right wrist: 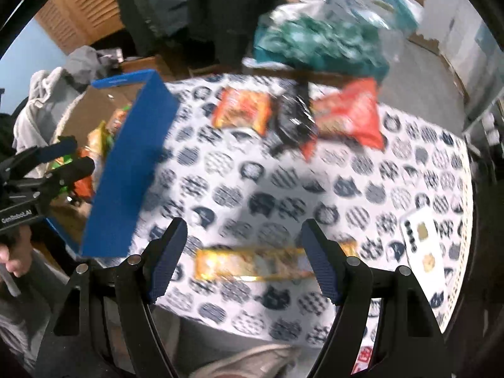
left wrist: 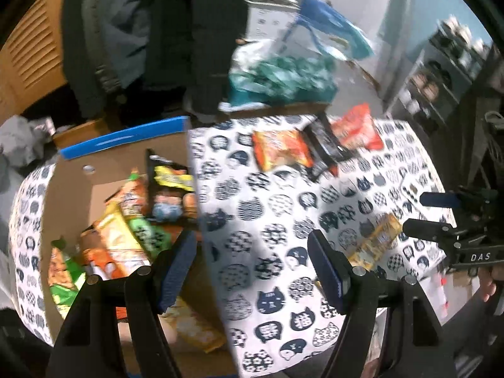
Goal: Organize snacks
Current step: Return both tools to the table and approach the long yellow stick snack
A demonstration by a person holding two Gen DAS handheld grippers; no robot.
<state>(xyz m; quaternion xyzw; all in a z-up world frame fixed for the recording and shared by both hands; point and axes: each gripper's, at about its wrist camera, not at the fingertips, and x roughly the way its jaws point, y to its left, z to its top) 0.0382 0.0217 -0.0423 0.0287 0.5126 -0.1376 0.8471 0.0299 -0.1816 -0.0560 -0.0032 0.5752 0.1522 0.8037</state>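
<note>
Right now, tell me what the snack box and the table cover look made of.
Box: likely cardboard, matte brown inside, with blue outer faces and flat, stiff walls. Table cover: probably thin cloth or vinyl, white with printed cat faces, draping over the edge; blur leaves it open.

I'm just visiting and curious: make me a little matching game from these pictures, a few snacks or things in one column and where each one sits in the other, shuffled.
Things:
1. long yellow snack bar
2. red snack bag
3. green and orange packets
4. white card

Places:
A. inside the blue-sided cardboard box
B. far side of the cat-print tablecloth, beside a black packet
C. right part of the cloth, towards its edge
D. on the cloth between the right gripper fingers, as its camera sees it

Pairs: 1-D, 2-B, 3-A, 4-C
</note>
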